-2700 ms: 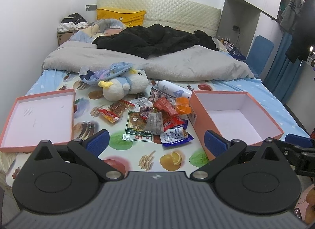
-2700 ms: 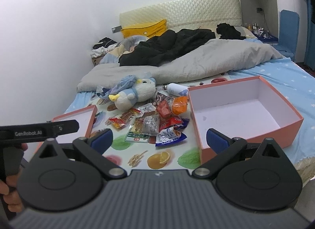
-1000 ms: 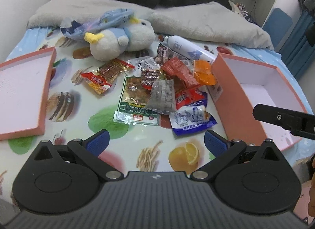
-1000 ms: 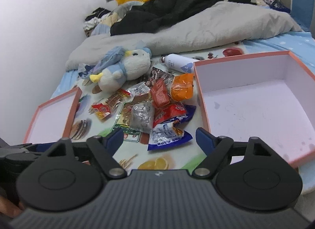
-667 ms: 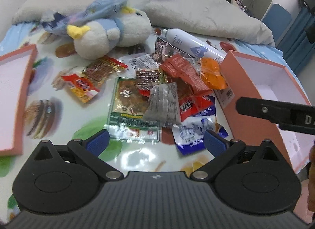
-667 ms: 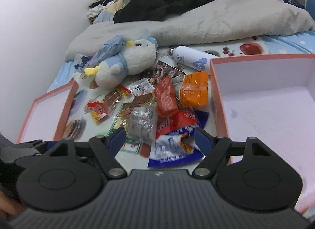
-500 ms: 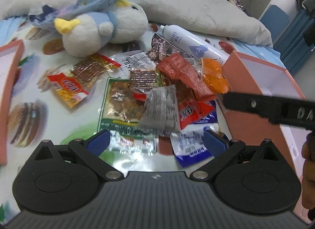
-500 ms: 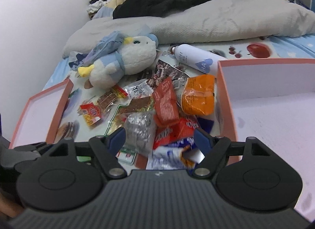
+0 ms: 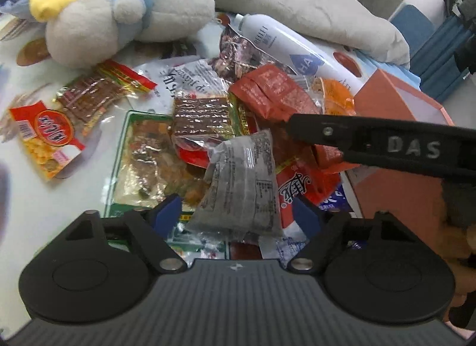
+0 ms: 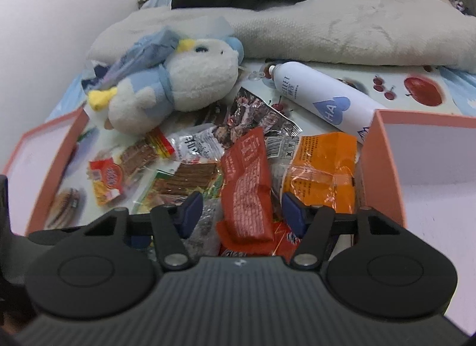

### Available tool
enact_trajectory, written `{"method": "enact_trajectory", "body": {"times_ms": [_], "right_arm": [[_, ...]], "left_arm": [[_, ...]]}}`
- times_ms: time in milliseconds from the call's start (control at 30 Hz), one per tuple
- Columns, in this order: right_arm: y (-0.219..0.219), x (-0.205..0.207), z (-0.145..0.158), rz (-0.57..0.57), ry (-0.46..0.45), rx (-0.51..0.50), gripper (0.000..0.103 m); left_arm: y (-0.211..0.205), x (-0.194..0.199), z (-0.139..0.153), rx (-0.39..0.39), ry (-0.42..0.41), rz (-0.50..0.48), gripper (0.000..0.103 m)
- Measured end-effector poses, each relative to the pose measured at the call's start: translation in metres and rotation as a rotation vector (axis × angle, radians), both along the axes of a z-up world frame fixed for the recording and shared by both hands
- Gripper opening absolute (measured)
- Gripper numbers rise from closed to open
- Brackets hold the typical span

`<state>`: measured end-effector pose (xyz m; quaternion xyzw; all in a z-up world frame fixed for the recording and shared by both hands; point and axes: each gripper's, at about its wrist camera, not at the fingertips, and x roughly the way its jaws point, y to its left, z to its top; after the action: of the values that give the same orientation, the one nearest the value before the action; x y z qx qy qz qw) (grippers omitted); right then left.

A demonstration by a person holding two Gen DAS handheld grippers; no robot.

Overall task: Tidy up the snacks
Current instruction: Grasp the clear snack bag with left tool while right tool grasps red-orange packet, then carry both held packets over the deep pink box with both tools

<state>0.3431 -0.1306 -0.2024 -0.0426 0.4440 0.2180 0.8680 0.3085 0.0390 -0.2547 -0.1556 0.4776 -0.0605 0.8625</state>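
A pile of snack packets lies on the fruit-print sheet. In the left wrist view my left gripper [image 9: 238, 215] hangs low over it, jaws closing, with a grey see-through packet [image 9: 241, 188] between the pads, which stand clear of it. In the right wrist view my right gripper [image 10: 242, 211] is closing too, and a red packet [image 10: 247, 179] sits between its pads without being pressed. An orange packet [image 10: 324, 161] lies just right of it. The right gripper's black side bar [image 9: 386, 146] crosses the left wrist view.
An open pink box [image 10: 383, 164] stands right of the pile, its lid [image 10: 44, 149] at the left. A plush bird [image 10: 172, 87] and a white spray bottle [image 10: 321, 99] lie behind the snacks. A grey blanket [image 10: 342, 28] is heaped beyond them.
Both grippers have come forward and down onto the snack pile. Their jaws have narrowed, the left around the grey packet, the right around the red one.
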Motion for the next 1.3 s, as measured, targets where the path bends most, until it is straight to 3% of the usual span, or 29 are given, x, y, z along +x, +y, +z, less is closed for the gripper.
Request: {"method": "enact_trajectory", "body": {"times_ms": [33,67,167,233,433,700,1033,1300], "right_arm": [[0.002,0.001,-0.003,0.008,-0.008,-0.021,0.058],[0.003,0.002,-0.006,0.013,-0.014,-0.029,0.046],[0.006,0.004,-0.011,0.037,-0.037,-0.042,0.046],[0.008,0.004,-0.015,0.052,-0.038,-0.054,0.045],[0.008,-0.002,-0.011,0.063,-0.033,-0.039,0.037],[0.002,-0.03,0.008,0.052,-0.014,-0.021,0.035],[-0.017,-0.099,0.033,0.005,0.016,0.002,0.035],[-0.032,-0.155,0.044,-0.031,0.004,0.014,0.035]], "left_arm": [[-0.001,0.002,-0.002,0.007,0.001,-0.003,0.079],[-0.002,0.002,-0.004,0.013,-0.005,-0.005,0.079],[-0.007,0.005,-0.009,0.068,-0.032,0.003,0.078],[-0.011,0.005,-0.009,0.087,-0.048,-0.003,0.072],[-0.003,-0.005,-0.008,0.035,-0.049,0.044,0.055],[-0.001,-0.039,0.007,0.004,-0.012,0.048,0.053],[0.0,-0.112,0.034,-0.005,-0.002,0.082,0.053],[-0.002,-0.157,0.051,0.056,-0.031,0.089,0.053]]}}
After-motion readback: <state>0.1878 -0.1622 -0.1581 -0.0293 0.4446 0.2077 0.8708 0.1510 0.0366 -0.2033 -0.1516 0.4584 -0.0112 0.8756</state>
